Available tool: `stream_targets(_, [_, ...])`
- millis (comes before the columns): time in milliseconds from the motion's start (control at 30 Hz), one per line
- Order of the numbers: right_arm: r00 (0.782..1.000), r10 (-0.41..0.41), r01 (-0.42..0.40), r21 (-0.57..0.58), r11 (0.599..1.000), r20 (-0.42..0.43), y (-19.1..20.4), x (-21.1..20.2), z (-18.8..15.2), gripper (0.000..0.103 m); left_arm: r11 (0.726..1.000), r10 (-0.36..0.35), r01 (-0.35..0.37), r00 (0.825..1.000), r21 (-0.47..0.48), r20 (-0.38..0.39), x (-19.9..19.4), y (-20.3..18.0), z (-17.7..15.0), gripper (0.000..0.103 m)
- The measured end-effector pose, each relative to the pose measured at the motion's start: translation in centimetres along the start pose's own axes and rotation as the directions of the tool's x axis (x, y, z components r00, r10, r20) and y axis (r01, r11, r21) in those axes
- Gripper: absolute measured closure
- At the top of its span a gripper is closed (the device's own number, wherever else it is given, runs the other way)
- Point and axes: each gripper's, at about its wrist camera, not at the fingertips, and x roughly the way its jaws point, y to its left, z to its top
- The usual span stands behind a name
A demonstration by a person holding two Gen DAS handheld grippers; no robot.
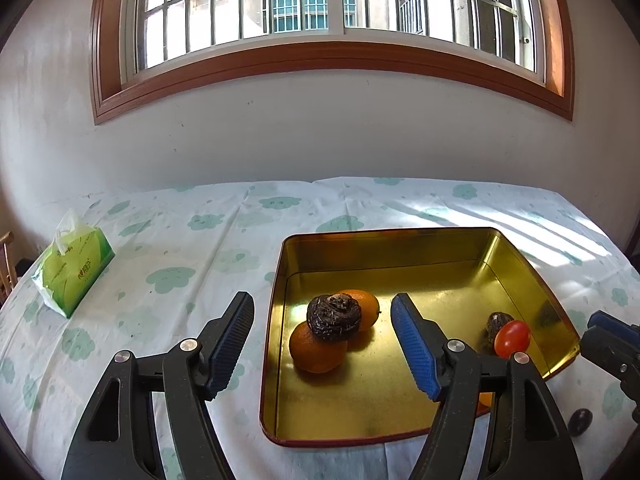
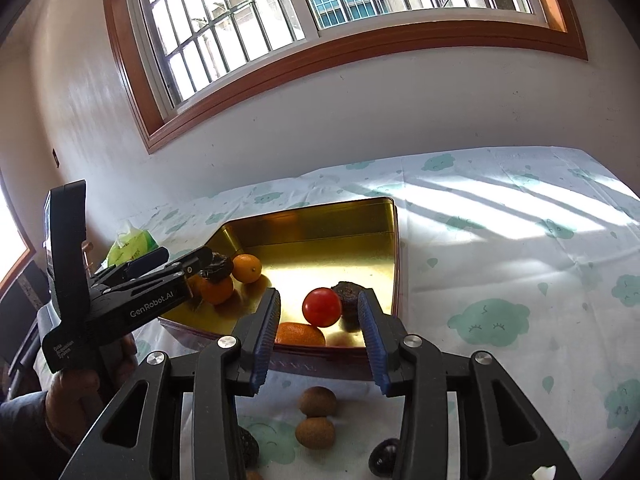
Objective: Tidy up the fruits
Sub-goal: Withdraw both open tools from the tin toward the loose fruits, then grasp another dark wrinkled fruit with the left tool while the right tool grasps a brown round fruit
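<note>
A gold tin tray (image 1: 400, 248) lies on the clouded cloth. Inside it, a dark rough fruit (image 1: 334, 316) sits on top of two oranges (image 1: 318, 354). My left gripper (image 1: 322, 299) hovers open just in front of that pile, its pads touching nothing. In the tray's near right corner lie a red tomato (image 2: 321, 307), a second dark fruit (image 2: 349, 300) and another orange (image 2: 300, 334). My right gripper (image 2: 319, 295) is open over the tray's near rim; the tomato shows between its tips, untouched. Two brown round fruits (image 2: 318, 401) lie on the cloth below it.
A green tissue pack (image 1: 74, 268) stands at the far left of the table. Dark fruits (image 2: 248, 446) lie on the cloth near the front edge. A person's hand (image 2: 72, 392) holds the left gripper (image 2: 184, 258). The wall and window are behind the table.
</note>
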Motion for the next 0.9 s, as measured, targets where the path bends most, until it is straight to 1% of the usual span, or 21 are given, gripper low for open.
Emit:
stream_targets(133, [0.999,-0.015,0.016,0.006,1.000,-0.032,-1.6,-1.7,-2.0,0.063,0.999,-0.038,0.037,0.999,-0.030,-0.008,-2.4,0.8,-1.3,0.031])
stream_targets(167, [0.999,-0.018,0.019,0.015,1.000,-0.042,-2.1,-2.0,-2.5,0.063,0.998,-0.057,0.057,0.998,-0.041,-0.011,-3.1,1.0,-1.9,0.031])
stream_targets(233, [0.997,-0.020,0.022,0.031,0.999,-0.068,-3.0,-2.5,-3.6,0.063,0.990,-0.126,0.124,0.992,-0.065,-0.021,-4.3,1.5,-3.0,0.031])
stream_targets(267, [0.996,-0.027,0.030,0.036,0.999,-0.079,-3.4,-2.6,-4.1,0.063,0.984,-0.160,0.157,0.987,-0.081,-0.032,-4.8,1.7,-3.7,0.031])
stream_targets(333, [0.995,-0.001,0.008,0.066,0.998,-0.095,-4.0,-2.9,-4.5,0.063,0.972,-0.217,0.212,0.975,-0.098,-0.049,-5.7,1.8,-4.9,0.031])
stream_targets(433, [0.992,-0.009,0.015,0.049,0.999,-0.122,-3.7,-2.8,-4.8,0.063,0.962,-0.270,0.265,0.959,-0.065,-0.084,-6.7,0.8,-6.3,0.032])
stream_targets(500, [0.989,0.001,0.004,0.032,0.999,-0.145,-3.3,-2.5,-4.9,0.063,0.956,-0.295,0.293,0.949,-0.028,-0.108,-7.3,-0.5,-7.1,0.032])
stream_targets(567, [0.989,-0.004,0.007,0.016,1.000,-0.150,-3.0,-2.4,-5.0,0.063,0.949,-0.312,0.315,0.941,0.000,-0.131,-7.6,-1.6,-7.5,0.032])
stream_targets(633, [0.987,0.008,-0.005,0.018,1.000,-0.159,-3.0,-2.3,-5.0,0.063,0.940,-0.335,0.340,0.929,0.008,-0.155,-7.5,-2.6,-7.8,0.032])
stream_targets(733, [0.987,0.019,-0.013,0.040,0.999,-0.161,-3.5,-2.3,-5.1,0.063,0.922,-0.382,0.388,0.907,0.002,-0.178,-7.1,-3.7,-7.9,0.033])
stream_targets(833, [0.988,0.026,-0.017,0.061,0.998,-0.153,-3.9,-2.4,-5.1,0.063,0.910,-0.405,0.415,0.891,0.012,-0.204,-6.4,-4.7,-7.9,0.037])
stream_targets(900, [0.988,0.031,-0.021,0.063,0.998,-0.152,-3.9,-2.4,-5.1,0.063,0.898,-0.423,0.439,0.876,0.018,-0.231,-6.0,-5.4,-7.9,0.037])
